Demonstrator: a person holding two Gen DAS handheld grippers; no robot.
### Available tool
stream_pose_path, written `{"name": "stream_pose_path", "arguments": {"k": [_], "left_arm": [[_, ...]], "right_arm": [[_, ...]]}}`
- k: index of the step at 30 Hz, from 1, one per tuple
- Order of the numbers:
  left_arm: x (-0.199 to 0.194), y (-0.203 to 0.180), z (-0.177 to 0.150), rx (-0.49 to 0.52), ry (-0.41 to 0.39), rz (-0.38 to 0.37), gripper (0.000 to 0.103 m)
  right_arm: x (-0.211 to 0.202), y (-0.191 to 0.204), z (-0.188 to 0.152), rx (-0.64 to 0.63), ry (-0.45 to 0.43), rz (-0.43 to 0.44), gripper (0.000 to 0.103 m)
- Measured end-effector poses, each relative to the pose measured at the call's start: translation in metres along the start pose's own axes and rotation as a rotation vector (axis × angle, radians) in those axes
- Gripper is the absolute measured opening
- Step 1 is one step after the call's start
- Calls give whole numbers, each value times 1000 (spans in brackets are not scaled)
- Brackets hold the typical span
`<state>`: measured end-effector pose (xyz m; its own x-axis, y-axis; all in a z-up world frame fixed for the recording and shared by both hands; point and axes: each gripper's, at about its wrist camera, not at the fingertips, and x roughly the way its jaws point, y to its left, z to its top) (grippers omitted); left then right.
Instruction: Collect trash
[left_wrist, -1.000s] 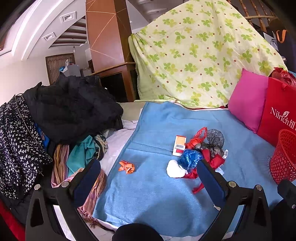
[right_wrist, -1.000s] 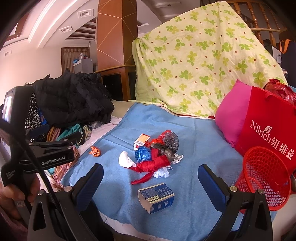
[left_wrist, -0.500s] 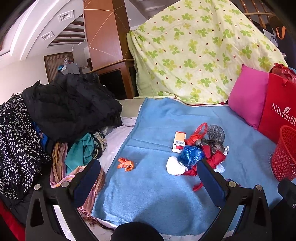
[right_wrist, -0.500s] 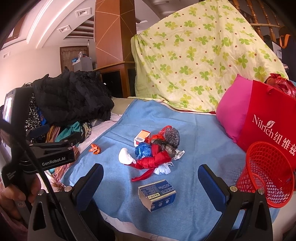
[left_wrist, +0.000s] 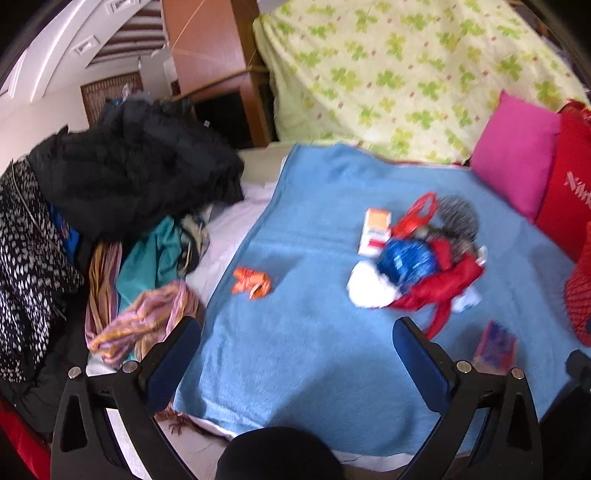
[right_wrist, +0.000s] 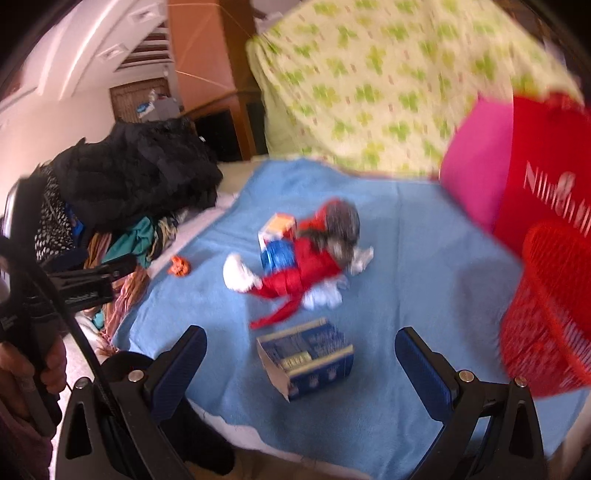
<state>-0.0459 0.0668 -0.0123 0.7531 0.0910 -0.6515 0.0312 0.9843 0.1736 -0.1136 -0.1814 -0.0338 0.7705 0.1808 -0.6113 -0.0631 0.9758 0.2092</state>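
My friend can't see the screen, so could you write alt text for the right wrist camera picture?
An open hand-held gripper hovers over a blue blanket, framing a dark blue carton. Beyond it lies a pile of crumpled bags and wrappers; a red mesh basket stands at the right.

A fuzzy, matt light-blue cloth blanket (left_wrist: 314, 354) covers the bed. On it lie a glossy crinkled blue plastic bag (left_wrist: 404, 258), a shiny red plastic bag (right_wrist: 295, 273), a crumpled orange wrapper (left_wrist: 251, 282) (material unclear) and a matt dark-blue cardboard box (right_wrist: 310, 358). The red mesh basket (right_wrist: 550, 310) looks like plastic. The right gripper's fingers (right_wrist: 424, 363) carry matt blue pads on smooth black plastic.
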Motion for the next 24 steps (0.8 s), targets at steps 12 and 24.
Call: {"name": "stream_pose_path", "arguments": {"k": [12,24], "left_arm": [[79,21,15,-69,128,-165,103],[162,-38,42,-56,227,-315,100]], "right_arm": [[96,-65,-16,439,272,243,103],[172,-71,-30,623,445,318,91]]}}
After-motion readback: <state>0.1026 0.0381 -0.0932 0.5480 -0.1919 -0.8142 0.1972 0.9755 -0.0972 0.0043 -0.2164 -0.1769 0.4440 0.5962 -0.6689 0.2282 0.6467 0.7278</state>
